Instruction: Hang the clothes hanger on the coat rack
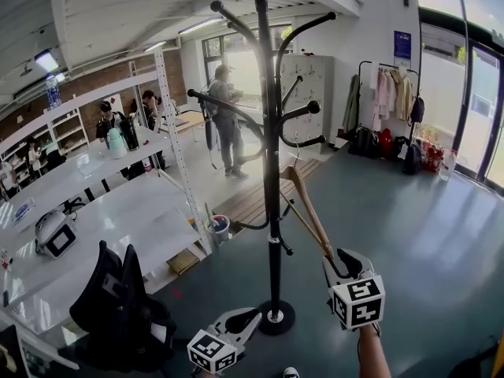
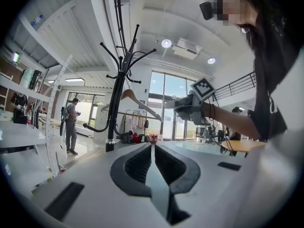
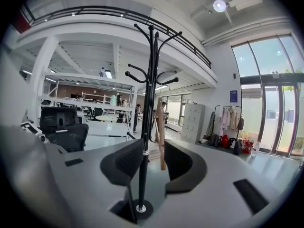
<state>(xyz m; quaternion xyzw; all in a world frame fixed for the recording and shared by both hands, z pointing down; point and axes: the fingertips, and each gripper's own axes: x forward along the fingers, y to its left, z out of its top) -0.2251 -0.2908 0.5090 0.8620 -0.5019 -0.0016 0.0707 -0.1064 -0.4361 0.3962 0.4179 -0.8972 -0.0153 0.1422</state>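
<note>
One wooden clothes hanger (image 1: 309, 211) appears to hang by its hook from a lower arm of the black coat rack (image 1: 272, 132) at frame centre. The hanging looks done, with little left but drawing clear. With the hook uppermost, the hanger's long axis slants from centre toward lower right. Its low end reaches the right gripper (image 1: 340, 260), whose jaws stand wide around the wood without pressing it. At bottom centre, the left gripper (image 1: 250, 316) has its jaws together on nothing

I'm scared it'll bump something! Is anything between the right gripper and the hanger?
Nothing visible is. The hanger hangs on the rack, and the open right gripper sits just off its near end, with only air between.
</note>
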